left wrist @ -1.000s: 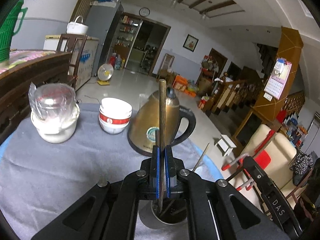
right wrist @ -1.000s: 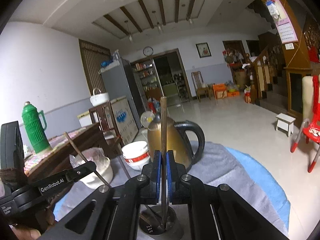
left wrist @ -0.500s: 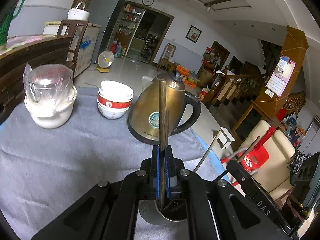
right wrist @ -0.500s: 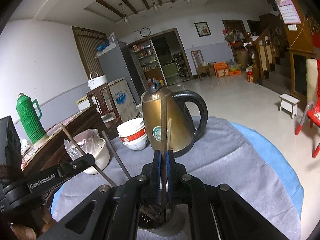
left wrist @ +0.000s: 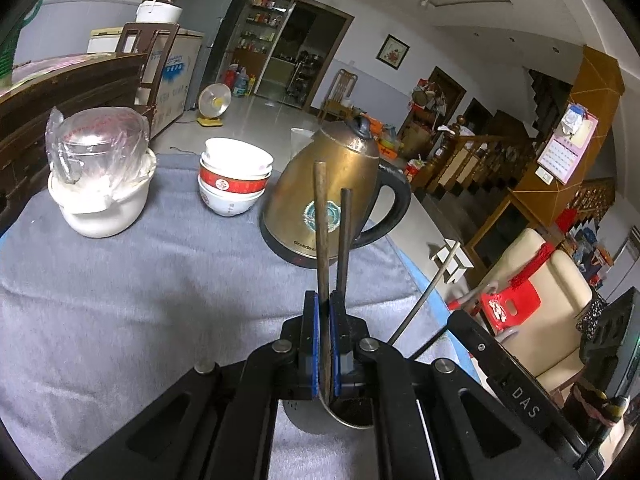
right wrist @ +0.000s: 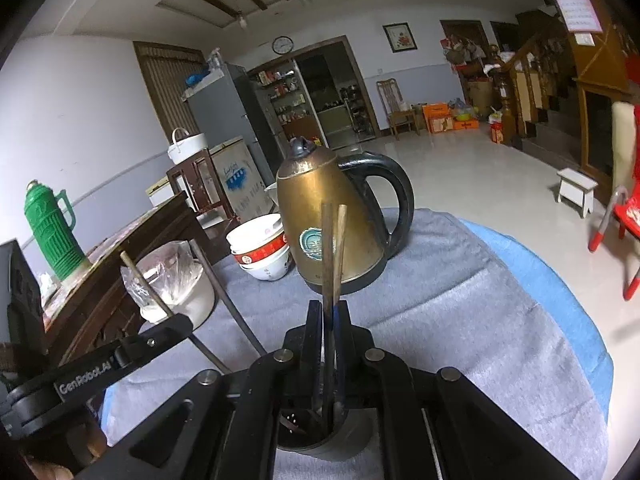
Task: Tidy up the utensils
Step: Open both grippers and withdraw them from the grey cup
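Observation:
My left gripper is shut on a brown chopstick that stands upright, its lower end inside the metal utensil cup just below the jaws. A second dark chopstick leans beside it. In the right wrist view my right gripper is shut on a dark chopstick, its lower end in the same cup. A paler chopstick stands next to it. The other gripper shows at the edge of each view, holding its stick.
A brass kettle with a black handle stands right behind the cup. Stacked red-and-white bowls and a white pot with a plastic-wrapped glass sit at the far left on the grey cloth. A green thermos stands on the side cabinet.
Both grippers have lowered and tilted down toward the cup, carrying their chopsticks deeper into it. The kettle and bowls now sit higher and nearer in both views.

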Tool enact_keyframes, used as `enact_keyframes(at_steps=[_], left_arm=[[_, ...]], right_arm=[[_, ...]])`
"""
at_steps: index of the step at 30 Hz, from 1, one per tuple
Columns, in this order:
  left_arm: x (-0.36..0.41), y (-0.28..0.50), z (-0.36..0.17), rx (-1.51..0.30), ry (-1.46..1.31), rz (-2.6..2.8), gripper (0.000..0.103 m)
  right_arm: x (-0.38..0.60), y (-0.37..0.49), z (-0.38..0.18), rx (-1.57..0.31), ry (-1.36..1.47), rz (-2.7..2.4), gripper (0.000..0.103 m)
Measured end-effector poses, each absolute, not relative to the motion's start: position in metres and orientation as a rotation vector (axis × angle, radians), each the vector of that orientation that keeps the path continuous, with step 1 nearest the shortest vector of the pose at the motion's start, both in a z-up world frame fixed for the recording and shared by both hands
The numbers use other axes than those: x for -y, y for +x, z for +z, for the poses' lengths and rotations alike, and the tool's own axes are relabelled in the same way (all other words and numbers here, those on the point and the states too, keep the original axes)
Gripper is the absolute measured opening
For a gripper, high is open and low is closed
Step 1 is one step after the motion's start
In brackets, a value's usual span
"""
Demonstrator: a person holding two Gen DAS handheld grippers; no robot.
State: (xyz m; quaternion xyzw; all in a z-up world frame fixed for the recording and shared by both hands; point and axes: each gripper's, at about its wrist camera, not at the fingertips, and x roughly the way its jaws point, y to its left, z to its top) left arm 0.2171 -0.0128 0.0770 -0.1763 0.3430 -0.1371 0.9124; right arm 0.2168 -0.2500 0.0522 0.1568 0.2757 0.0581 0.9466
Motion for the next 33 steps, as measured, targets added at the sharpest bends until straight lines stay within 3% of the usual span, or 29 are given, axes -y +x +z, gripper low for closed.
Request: enact_keyframes(at_steps=[2, 3, 4, 5, 6, 9, 11, 14, 18, 25, 26, 27, 29, 33], left_arm=[[0.006, 0.213, 0.084, -0.691, -0.371, -0.257, 0.014], [0.001, 0.210, 0.088, -0.688, -0.376, -0.246, 0.019], [-0.004, 0.207, 0.091, -0.683, -0.391, -0.238, 0.031], [-0.011, 0.202, 0.096, -0.668, -0.411, -0.236, 0.036], [-0.015, 0.198, 0.100, -0.655, -0.420, -0.233, 0.037], [-0.034, 0.177, 0.115, -0.608, -0.432, -0.220, 0.041], [-0.052, 0.158, 0.123, -0.572, -0.456, -0.202, 0.058], [-0.078, 0.130, 0.123, -0.538, -0.473, -0.163, 0.075], [-0.102, 0.107, 0.095, -0.603, -0.464, -0.094, 0.077], [-0.117, 0.083, 0.014, -0.842, -0.429, -0.011, 0.077], [-0.119, 0.079, 0.000, -0.883, -0.430, 0.002, 0.077], [-0.121, 0.076, -0.009, -0.908, -0.437, 0.008, 0.077], [-0.123, 0.072, -0.024, -0.954, -0.454, 0.013, 0.077], [-0.121, 0.063, -0.038, -0.988, -0.461, 0.008, 0.077]], right_arm=[[0.252, 0.213, 0.056, -0.555, 0.308, 0.087, 0.016], [0.252, 0.211, 0.058, -0.548, 0.308, 0.081, 0.034], [0.254, 0.207, 0.062, -0.537, 0.317, 0.079, 0.060], [0.256, 0.201, 0.067, -0.514, 0.333, 0.079, 0.071], [0.256, 0.195, 0.071, -0.494, 0.334, 0.072, 0.072], [0.255, 0.177, 0.085, -0.462, 0.310, 0.064, 0.072], [0.252, 0.159, 0.094, -0.436, 0.298, 0.071, 0.072], [0.246, 0.136, 0.097, -0.428, 0.287, 0.092, 0.072], [0.225, 0.118, 0.079, -0.519, 0.235, 0.164, 0.072], [0.184, 0.120, -0.001, -0.841, 0.216, 0.291, 0.070], [0.180, 0.122, -0.011, -0.879, 0.232, 0.311, 0.067], [0.176, 0.124, -0.019, -0.907, 0.236, 0.316, 0.053], [0.167, 0.131, -0.034, -0.973, 0.238, 0.321, 0.040], [0.155, 0.142, -0.051, -1.045, 0.251, 0.342, 0.040]])
